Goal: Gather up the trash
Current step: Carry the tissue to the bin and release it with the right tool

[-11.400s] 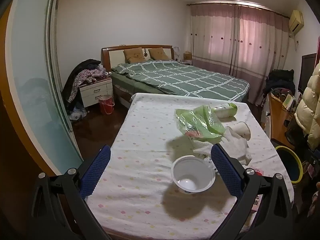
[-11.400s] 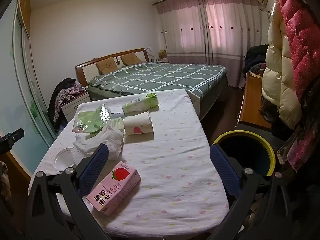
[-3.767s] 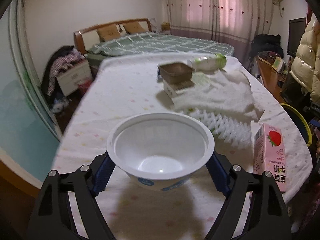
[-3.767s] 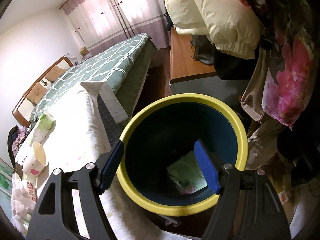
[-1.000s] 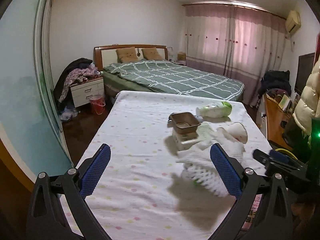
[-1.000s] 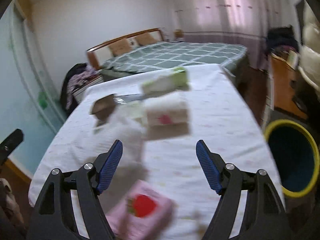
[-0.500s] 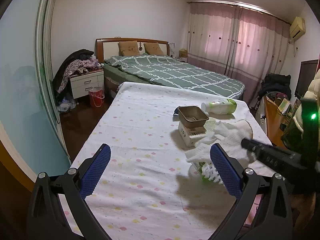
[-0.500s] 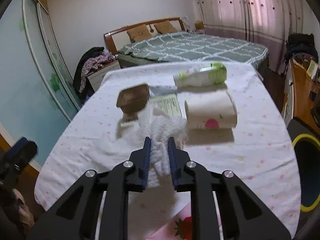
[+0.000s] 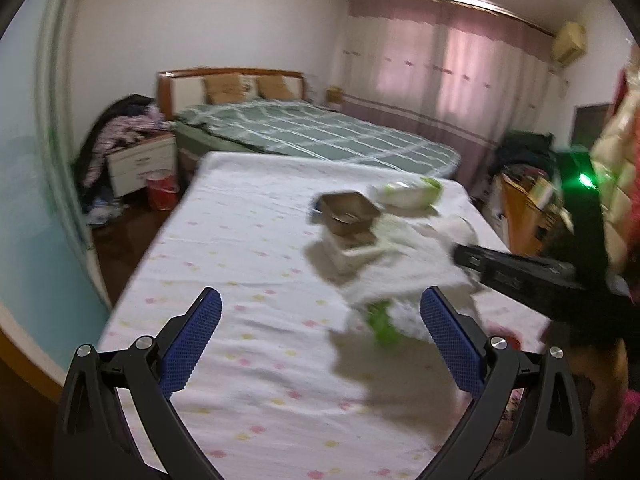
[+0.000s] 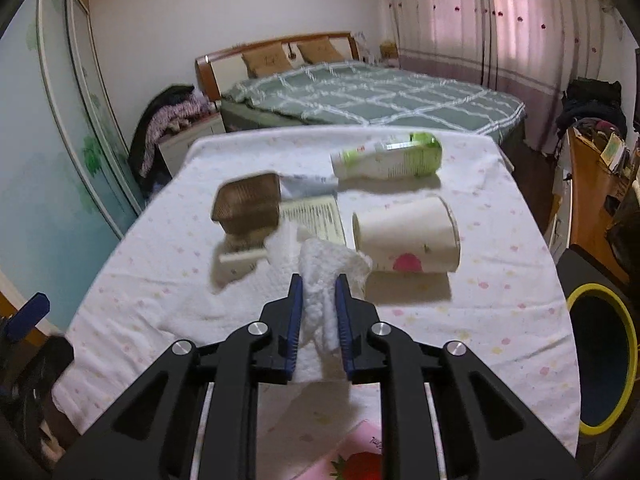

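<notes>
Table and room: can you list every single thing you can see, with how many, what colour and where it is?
table: one, white cloth with pastel dots, centre
white foam wrap: one, white, near middle of table, pinched by the right gripper
paper cup: one, white with a pink mark, on its side right of the wrap
bottle: one, white and green, lying at the far end
brown tray: one, brown, left of the cup, on a white box
pink carton: one, pink with a strawberry, near edge
bin: one, yellow rim, dark inside, floor right of the table
bed: one, green checked cover, behind the table
left gripper: one, black with blue pads, open, holding nothing
right gripper: one, black with blue pads, shut on the wrap
</notes>
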Demonstrator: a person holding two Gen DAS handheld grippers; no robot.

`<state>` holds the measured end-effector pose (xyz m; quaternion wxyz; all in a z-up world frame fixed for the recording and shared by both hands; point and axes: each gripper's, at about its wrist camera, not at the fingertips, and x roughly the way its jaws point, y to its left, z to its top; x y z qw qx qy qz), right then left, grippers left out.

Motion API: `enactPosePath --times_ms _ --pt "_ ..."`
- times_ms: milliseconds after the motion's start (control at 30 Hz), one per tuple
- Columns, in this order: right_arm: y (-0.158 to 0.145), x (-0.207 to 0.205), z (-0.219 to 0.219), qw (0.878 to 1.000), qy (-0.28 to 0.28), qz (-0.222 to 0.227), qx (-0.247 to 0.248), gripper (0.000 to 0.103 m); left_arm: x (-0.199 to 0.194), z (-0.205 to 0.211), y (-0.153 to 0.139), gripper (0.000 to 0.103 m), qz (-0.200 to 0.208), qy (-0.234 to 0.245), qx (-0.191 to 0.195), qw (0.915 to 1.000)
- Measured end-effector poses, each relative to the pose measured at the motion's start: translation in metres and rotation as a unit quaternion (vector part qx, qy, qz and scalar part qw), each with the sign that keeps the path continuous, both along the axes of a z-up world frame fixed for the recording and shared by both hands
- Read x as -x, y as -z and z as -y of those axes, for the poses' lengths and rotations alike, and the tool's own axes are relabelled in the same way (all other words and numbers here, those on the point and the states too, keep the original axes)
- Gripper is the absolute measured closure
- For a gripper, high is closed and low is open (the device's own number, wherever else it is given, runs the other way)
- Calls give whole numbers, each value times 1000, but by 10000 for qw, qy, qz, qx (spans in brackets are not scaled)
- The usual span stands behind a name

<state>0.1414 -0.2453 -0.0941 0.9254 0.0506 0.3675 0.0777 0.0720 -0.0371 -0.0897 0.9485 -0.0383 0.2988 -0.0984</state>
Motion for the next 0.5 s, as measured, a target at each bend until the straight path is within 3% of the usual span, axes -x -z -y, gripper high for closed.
enactPosePath --times_ms 167,267,500 --pt "0 -2 6 9998 -158 -79 -67 87 -11 22 12 5 -195 336 -64 9992" --pt "-3 -5 8 9990 -332 -130 -281 95 -17 32 13 5 -231 480 -69 9986" --pt "-15 -10 18 9958 -521 -120 -742 96 -40 59 22 5 -348 697 -262 9966"
